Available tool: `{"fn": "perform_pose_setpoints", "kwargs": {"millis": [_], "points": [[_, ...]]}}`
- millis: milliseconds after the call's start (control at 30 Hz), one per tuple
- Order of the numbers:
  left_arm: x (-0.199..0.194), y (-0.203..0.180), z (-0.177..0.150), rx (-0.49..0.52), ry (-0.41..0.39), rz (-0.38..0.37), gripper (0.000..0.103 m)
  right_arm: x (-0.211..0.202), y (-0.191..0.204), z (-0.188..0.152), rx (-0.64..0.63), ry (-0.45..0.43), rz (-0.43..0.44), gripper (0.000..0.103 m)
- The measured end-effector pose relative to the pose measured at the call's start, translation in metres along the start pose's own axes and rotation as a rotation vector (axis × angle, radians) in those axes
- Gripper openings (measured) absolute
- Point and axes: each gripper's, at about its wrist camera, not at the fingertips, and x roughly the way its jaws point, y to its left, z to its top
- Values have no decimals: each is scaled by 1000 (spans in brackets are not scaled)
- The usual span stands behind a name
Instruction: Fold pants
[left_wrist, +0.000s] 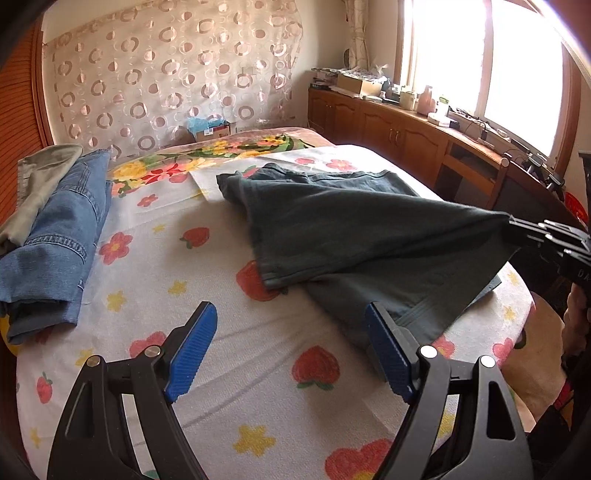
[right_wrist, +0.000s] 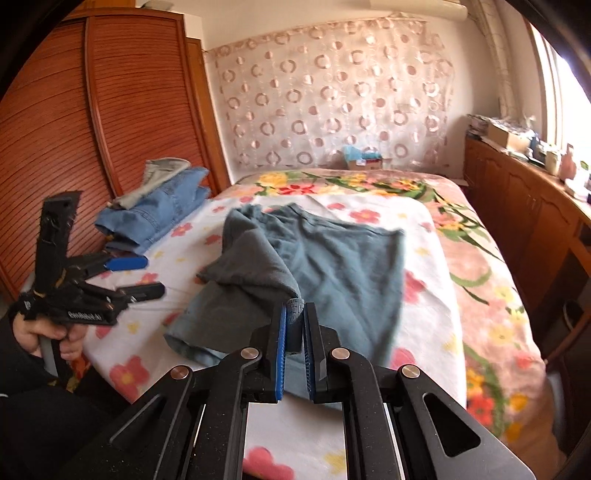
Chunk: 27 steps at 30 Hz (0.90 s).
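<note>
Though pinched, pants (right_wrist: 332, 258) lengthwise toward headboard.

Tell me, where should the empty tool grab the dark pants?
Probably the hem of the pants, coming from the left tool's own side. That edge lies flat and free on the bed, while the right tool already lifts the other end.

the pants (right_wrist: 332, 266) lie on the bed (right_wrist: 436, 280), and all places here are told from them. to their left, near the bed's edge, sits a stack of folded clothes (right_wrist: 159, 210), with the wardrobe (right_wrist: 92, 122) behind it. beyond the pants, a small box (right_wrist: 364, 157) seems to stand at the bed's far end, under the curtain (right_wrist: 332, 96). to their right, past the bed, runs the cabinet (right_wrist: 517, 206). the right gripper (right_wrist: 294, 332) pinches their near corner; the left gripper (right_wrist: 140, 277) hangs at their left.
</note>
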Motion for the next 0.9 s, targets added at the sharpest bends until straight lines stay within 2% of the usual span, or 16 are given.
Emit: {"fn": "perform_pose_setpoints", "kwargs": {"millis": [167, 400, 800, 900], "points": [[2, -4, 0, 9, 6, -1, 83, -4, -6, -8, 40, 24, -26, 9], [4, -4, 0, 10, 9, 0, 83, 11, -6, -9, 61, 88, -56, 9], [5, 0, -1, -3, 6, 10, 83, 3, -21, -13, 80, 95, -63, 9], [5, 3, -1, -10, 1, 13, 83, 3, -22, -13, 75, 91, -72, 16]]}}
